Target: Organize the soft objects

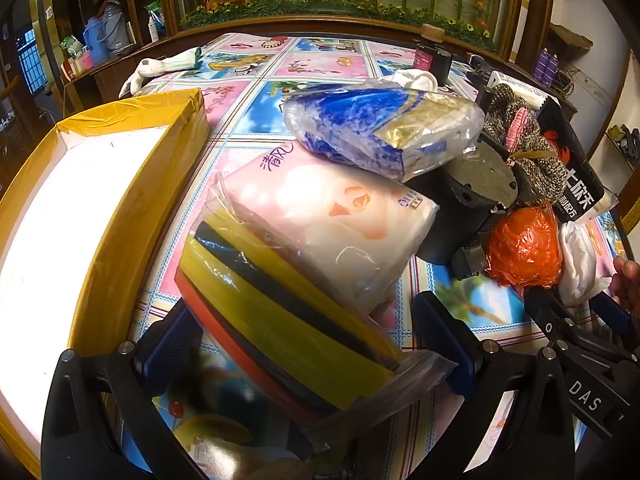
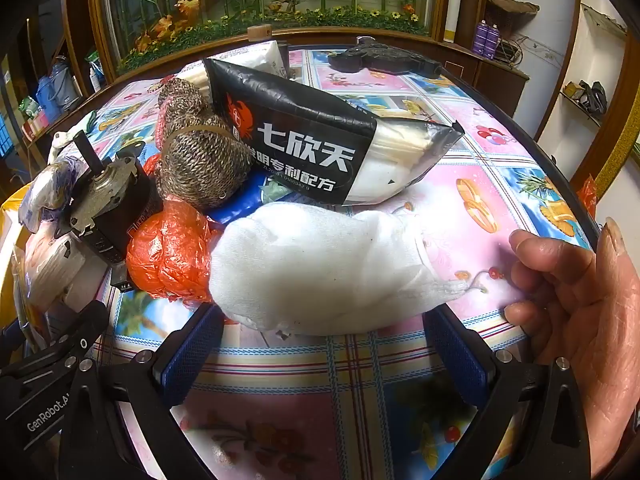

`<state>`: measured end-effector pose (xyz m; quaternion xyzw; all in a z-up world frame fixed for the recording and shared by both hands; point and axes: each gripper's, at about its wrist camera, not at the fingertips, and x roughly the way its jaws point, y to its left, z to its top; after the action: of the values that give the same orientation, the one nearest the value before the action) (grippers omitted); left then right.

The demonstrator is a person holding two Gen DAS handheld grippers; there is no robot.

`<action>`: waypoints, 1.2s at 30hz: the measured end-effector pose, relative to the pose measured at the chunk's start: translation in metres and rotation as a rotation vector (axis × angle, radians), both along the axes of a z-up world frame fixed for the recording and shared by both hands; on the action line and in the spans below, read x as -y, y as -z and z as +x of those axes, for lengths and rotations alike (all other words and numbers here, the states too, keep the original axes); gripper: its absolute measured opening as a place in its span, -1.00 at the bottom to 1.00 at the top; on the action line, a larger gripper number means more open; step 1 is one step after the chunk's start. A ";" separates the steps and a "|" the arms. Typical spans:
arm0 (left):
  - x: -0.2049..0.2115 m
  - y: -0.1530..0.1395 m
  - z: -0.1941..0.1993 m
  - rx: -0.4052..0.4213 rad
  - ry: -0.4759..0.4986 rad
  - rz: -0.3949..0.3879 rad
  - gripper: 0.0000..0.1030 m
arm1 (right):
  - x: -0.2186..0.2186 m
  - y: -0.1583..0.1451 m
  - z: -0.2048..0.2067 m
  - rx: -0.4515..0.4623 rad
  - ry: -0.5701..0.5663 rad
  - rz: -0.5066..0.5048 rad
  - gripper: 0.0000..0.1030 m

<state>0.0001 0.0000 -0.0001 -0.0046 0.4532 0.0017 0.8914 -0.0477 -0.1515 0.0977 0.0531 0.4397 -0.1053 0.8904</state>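
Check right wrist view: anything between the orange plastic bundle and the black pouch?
Yes. In the right wrist view a blue item and the white cloth's upper edge lie between the orange plastic bundle and the black pouch.

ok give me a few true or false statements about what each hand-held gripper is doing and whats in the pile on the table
1. The left hand-held gripper has a clear bag of yellow, black and red sponges between its fingers. True.
2. The yellow-taped box is packed full of soft items. False: the part in view shows only a bare white inside.
3. The white cloth lies just ahead of the open right hand-held gripper. True.
4. The black packet with white lettering lies flat and alone on the tablecloth. False: it leans on the pile, against the knitted bundle.
5. The orange plastic bag sits beside the white cloth. True.
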 end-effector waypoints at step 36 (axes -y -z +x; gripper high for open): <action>0.000 0.000 -0.003 -0.002 -0.025 0.001 1.00 | 0.000 0.000 0.000 0.000 0.000 -0.001 0.98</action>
<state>-0.0030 0.0003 0.0001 -0.0097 0.4539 0.0128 0.8909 -0.0476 -0.1514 0.0978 0.0529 0.4398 -0.1055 0.8903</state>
